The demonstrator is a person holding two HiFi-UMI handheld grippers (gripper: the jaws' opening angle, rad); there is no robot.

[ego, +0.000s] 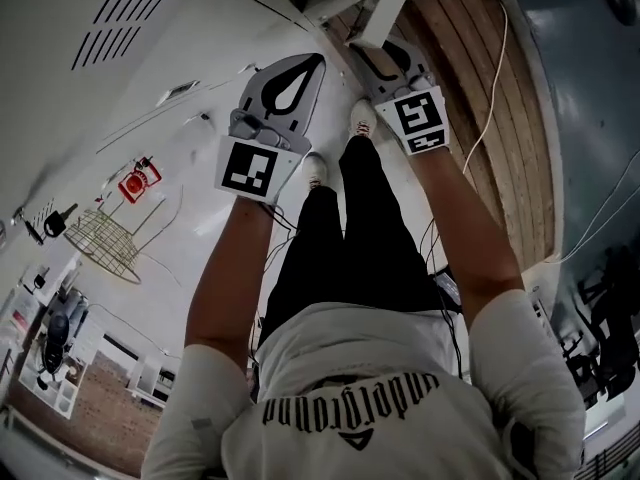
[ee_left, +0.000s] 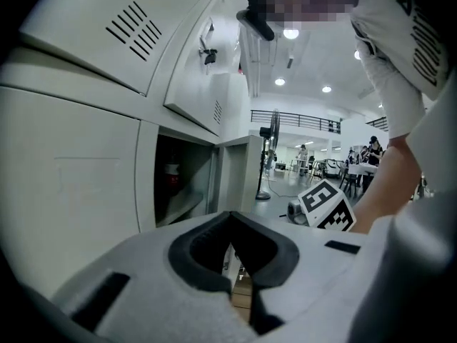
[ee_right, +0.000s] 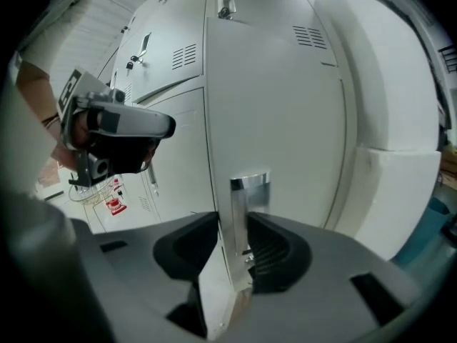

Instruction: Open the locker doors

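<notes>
White metal lockers (ego: 150,58) fill the left of the head view. In the right gripper view a tall white locker door (ee_right: 278,106) stands edge-on, with a chrome handle (ee_right: 250,188) on its edge. My right gripper (ee_right: 239,241) has that edge and handle between its jaws, and the pads lie against them. My left gripper (ego: 312,60) hangs beside it to the left, shut and empty, clear of the lockers. The left gripper (ee_left: 230,220) view looks at an open compartment (ee_left: 182,184) with a red thing inside, and doors stand ajar above it.
A wooden floor strip (ego: 480,78) with a white cable (ego: 492,88) runs to the right of the lockers. A wire basket (ego: 105,243) and a red object (ego: 138,181) sit by the locker front at the left. The person's shoes (ego: 362,118) stand close to the lockers.
</notes>
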